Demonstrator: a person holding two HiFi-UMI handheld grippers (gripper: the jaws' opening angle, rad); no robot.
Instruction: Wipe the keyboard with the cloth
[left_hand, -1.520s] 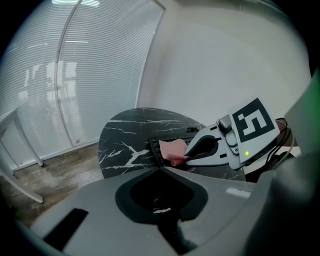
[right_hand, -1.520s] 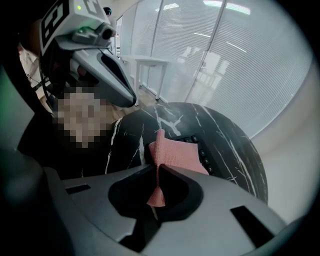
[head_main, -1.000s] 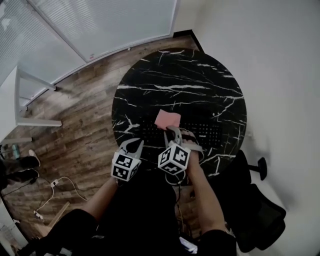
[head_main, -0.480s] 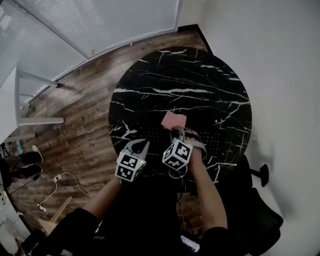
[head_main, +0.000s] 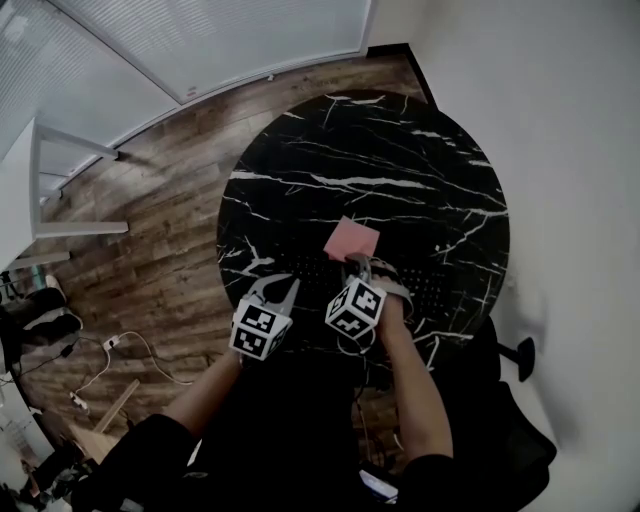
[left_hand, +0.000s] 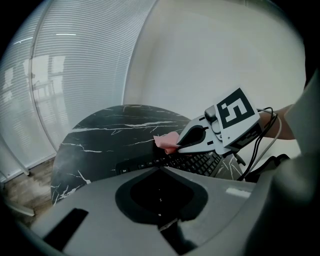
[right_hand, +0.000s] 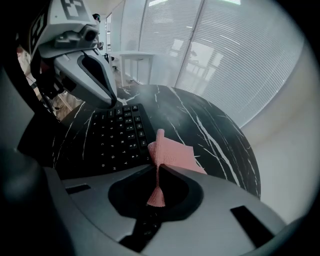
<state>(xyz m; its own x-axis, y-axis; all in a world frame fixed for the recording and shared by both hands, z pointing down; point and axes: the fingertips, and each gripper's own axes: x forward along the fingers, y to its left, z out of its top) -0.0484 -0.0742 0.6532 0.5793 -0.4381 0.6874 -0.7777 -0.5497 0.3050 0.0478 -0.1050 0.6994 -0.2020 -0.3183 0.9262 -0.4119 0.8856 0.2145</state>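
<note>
The cloth (right_hand: 172, 155) is being pinched by one corner in the right tool (right_hand: 159, 169), whose jaws are clenching on it. The rest of the pink fabric is fanning out ahead of the tips and draping down onto the far edge of the keyboard (right_hand: 120, 135) and the table (head_main: 380, 150) beyond.

From this tool the keys are lying mostly to its left. In the head view the keyboard's (head_main: 300, 268) long axis is running crosswise to the way the tool is pointing, so the wipe is likely calling for a sideways sweep to the left, not a push forward.

The left tool (left_hand: 160, 169) is hovering off that left end with its jaws pressing together on nothing. The right tool (head_main: 355, 263), which is carrying the cloth (head_main: 351, 239), is the one placed to do the wiping.
</note>
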